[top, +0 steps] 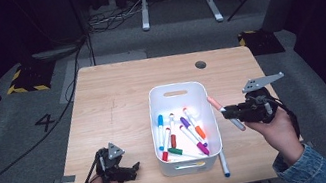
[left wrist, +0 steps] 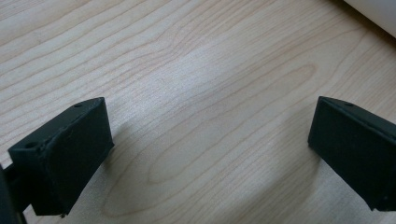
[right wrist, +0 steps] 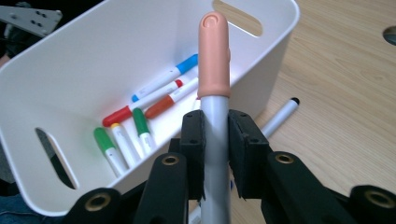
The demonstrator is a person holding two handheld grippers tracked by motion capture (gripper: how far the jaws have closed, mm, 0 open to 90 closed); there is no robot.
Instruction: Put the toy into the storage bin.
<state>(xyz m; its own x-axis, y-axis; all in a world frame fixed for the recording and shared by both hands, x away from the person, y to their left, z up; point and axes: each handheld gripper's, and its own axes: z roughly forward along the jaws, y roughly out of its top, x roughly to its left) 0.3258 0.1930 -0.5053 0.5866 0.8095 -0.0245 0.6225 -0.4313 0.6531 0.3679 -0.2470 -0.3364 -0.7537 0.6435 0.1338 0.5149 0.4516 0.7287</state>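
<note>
Dark room all around, with a light wooden table sitting on grey carpet and a white bin parked in the middle of it. Right gripper is up off the table, just to the right of the bin, and its jaws are clamped tight on a grey marker with a peach cap. In the right gripper view the pads squeeze the barrel from both sides, the cap sticks up well past them and points toward the bin's near wall. From above, the marker runs at a slant, cap end close to the bin's right rim.

Left gripper sits low at the near left corner of the table, jaws spread wide with nothing but bare wood between them; a sliver of the bin edge shows in the top right corner of the left gripper view.

Inside the bin there's a pile of markers: blue, red, orange, purple, green caps, lying criss-cross on the bottom. One more marker with a blue end lies on the table just beside the bin's near right corner, under the raised gripper.
</note>
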